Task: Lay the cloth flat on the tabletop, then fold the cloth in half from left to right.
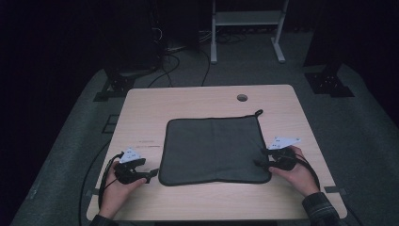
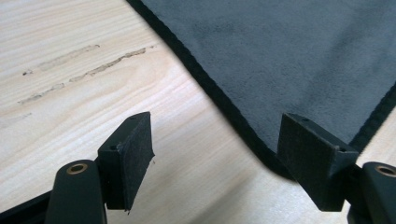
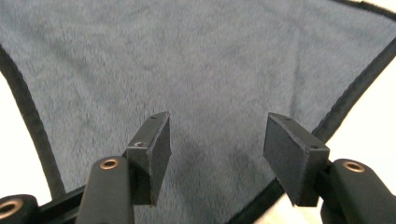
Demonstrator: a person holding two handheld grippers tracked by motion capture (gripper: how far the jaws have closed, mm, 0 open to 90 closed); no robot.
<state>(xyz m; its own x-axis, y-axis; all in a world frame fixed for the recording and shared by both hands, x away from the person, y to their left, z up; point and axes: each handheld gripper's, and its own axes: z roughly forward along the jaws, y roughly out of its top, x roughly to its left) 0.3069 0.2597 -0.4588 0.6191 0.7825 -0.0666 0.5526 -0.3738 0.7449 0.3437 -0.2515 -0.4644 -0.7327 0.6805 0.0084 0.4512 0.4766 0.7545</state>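
Note:
A dark grey cloth (image 1: 214, 149) with black edging lies flat in the middle of the light wooden table (image 1: 207, 96), a small hanging loop (image 1: 258, 112) at its far right corner. My left gripper (image 1: 151, 175) rests on the table just off the cloth's near left corner, open; in the left gripper view that rounded corner (image 2: 261, 154) lies between the open jaws of the left gripper (image 2: 217, 158). My right gripper (image 1: 260, 159) sits at the cloth's near right corner, open. In the right gripper view the right gripper (image 3: 217, 144) hovers over the cloth (image 3: 201, 70) with its jaws apart.
The table has a round cable hole (image 1: 242, 97) near its far edge and faint scuff marks (image 2: 84, 63) left of the cloth. Beyond the table, a white metal frame (image 1: 247, 23), black stand bases (image 1: 329, 82) and cables lie on the grey floor.

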